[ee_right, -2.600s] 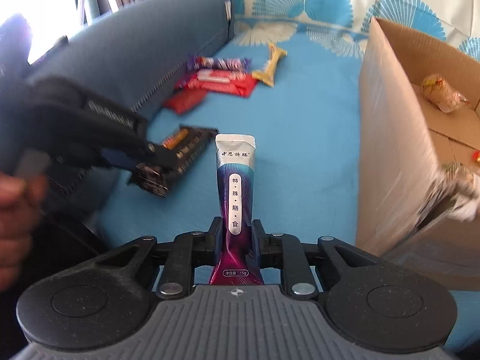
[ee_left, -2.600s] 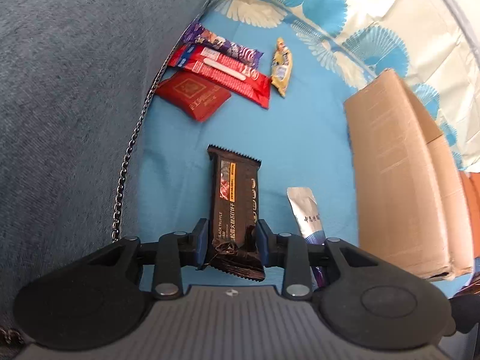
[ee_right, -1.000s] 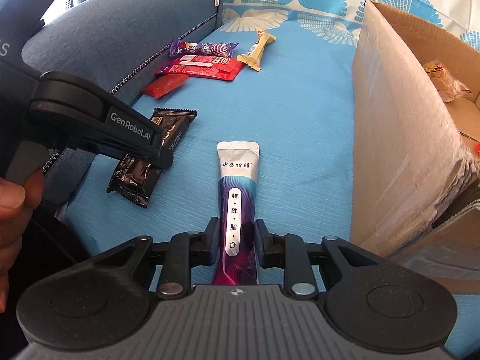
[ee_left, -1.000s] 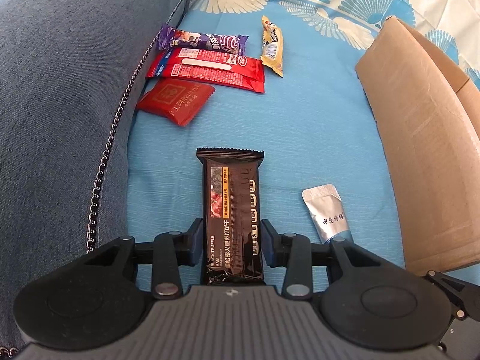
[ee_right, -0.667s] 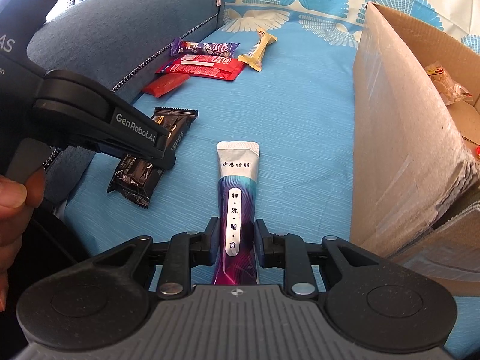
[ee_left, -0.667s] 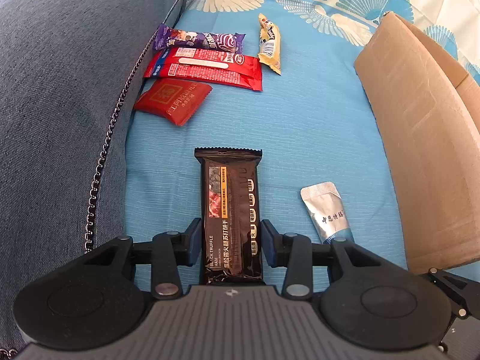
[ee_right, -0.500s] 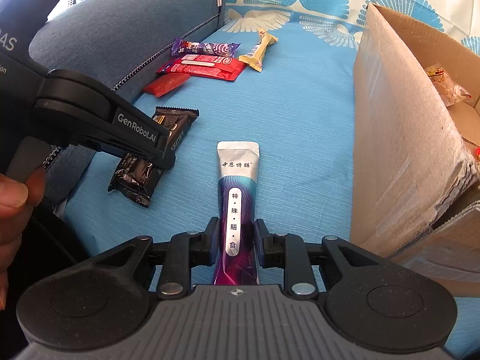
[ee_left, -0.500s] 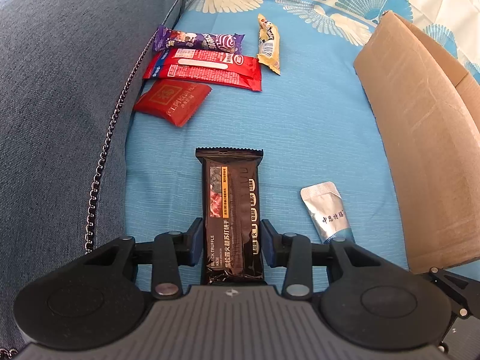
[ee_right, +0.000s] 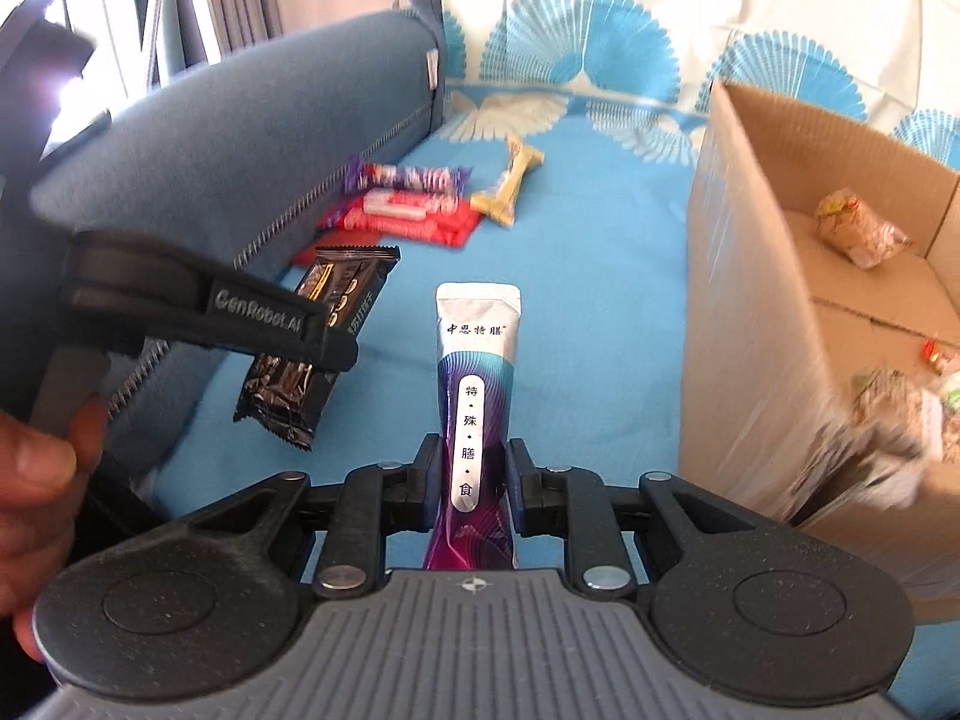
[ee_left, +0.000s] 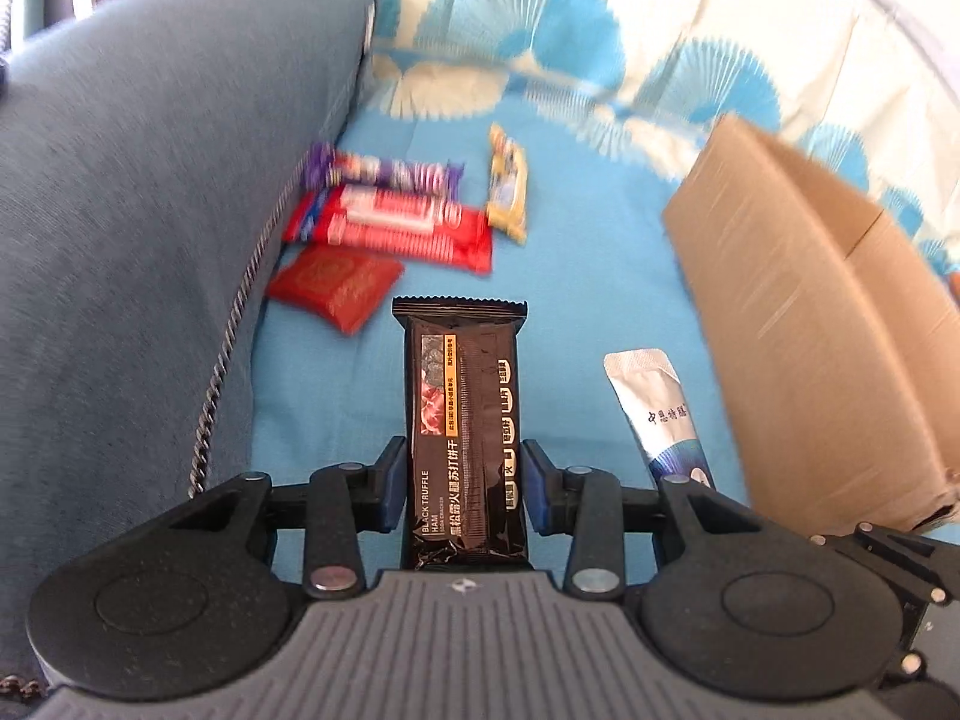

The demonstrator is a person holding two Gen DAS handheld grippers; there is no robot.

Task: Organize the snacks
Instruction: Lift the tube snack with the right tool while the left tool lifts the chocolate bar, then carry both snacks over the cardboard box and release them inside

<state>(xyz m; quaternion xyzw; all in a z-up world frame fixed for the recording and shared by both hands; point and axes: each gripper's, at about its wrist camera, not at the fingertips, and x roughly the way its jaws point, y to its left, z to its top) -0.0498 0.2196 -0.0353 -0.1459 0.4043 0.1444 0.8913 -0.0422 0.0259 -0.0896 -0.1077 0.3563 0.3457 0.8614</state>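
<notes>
My left gripper (ee_left: 463,483) is shut on a black cracker packet (ee_left: 462,414) and holds it above the blue sofa cover; the packet also shows in the right wrist view (ee_right: 324,336). My right gripper (ee_right: 469,483) is shut on a silver and purple sachet (ee_right: 477,402), which also shows in the left wrist view (ee_left: 657,414). An open cardboard box (ee_right: 774,312) stands to the right, with several snacks inside it. On the cover ahead lie a purple bar (ee_left: 384,171), a long red packet (ee_left: 390,225), a red square packet (ee_left: 333,282) and a yellow bar (ee_left: 509,189).
A grey-blue sofa cushion (ee_left: 132,228) with a chain trim rises along the left. A patterned cushion (ee_left: 540,42) closes the back. The person's hand (ee_right: 36,468) holds the left gripper's handle at the left of the right wrist view.
Both grippers have risen and tilted up with their packets; the views now take in more of the back cushion and the box's inside. The snacks on the cover have not moved.
</notes>
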